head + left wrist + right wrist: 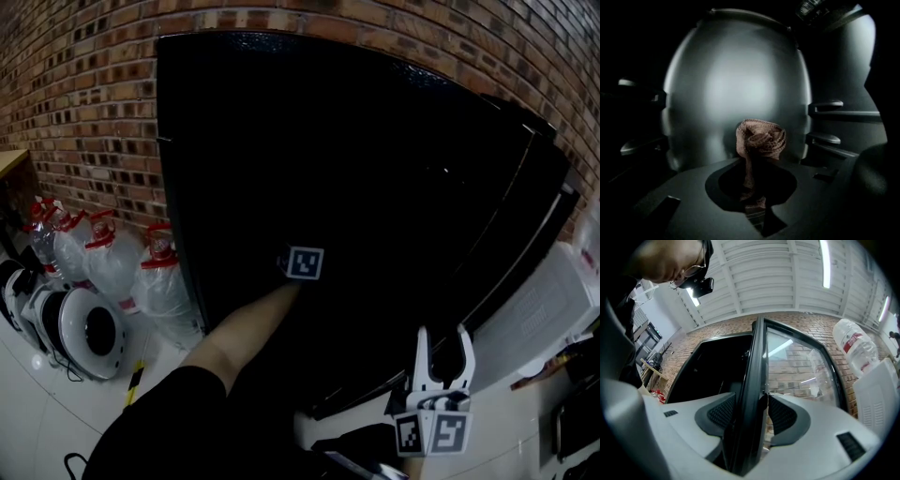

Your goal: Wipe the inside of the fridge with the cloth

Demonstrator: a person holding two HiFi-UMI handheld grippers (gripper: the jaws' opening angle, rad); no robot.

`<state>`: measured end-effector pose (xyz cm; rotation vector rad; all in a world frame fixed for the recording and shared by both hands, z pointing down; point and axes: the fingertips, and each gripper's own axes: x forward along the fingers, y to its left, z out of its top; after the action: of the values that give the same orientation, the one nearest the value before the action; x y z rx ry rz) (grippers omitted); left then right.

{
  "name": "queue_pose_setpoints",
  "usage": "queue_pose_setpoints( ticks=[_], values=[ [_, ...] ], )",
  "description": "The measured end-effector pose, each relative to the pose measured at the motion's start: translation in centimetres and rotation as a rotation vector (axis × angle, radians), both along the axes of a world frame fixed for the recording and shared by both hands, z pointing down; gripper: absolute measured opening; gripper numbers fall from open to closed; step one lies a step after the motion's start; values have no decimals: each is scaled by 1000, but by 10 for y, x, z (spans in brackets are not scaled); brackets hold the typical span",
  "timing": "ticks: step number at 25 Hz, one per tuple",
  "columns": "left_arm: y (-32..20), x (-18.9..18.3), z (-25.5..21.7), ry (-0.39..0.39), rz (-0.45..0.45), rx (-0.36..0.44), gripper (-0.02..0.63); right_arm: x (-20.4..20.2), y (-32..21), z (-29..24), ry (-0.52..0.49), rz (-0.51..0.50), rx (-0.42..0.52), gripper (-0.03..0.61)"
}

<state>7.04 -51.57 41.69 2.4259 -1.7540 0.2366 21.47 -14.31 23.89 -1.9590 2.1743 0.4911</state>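
The black fridge (356, 169) stands open against the brick wall, its inside dark in the head view. My left gripper (305, 263) reaches into it; only its marker cube and the bare forearm show there. In the left gripper view the left gripper (753, 187) is shut on a bunched brown cloth (760, 139), which sticks up in front of the pale back wall (736, 89) of the fridge. My right gripper (442, 343) sits at the lower right, its jaws closed on the edge of the glass fridge door (752, 380), with a pad (724, 411) on either side of the black frame.
Several water jugs with red caps (112, 262) and a round white appliance (84, 330) stand on the floor left of the fridge. A white box (548, 305) lies at the right. Shelf rails (826, 104) run along the fridge's side wall. A large water bottle (855, 345) stands beyond the door.
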Motion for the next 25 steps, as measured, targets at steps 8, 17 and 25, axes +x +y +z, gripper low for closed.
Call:
queue_pose_setpoints(
  ticks=[8, 17, 25],
  values=[
    [-8, -57, 1, 14, -137, -6, 43, 1, 0, 0, -24, -17, 20, 207],
    [-9, -78, 0, -3, -189, -1, 43, 0, 0, 1, -28, -31, 19, 207],
    [-7, -103, -5, 27, -344, 22, 43, 1, 1, 3, -39, -40, 18, 207]
  ],
)
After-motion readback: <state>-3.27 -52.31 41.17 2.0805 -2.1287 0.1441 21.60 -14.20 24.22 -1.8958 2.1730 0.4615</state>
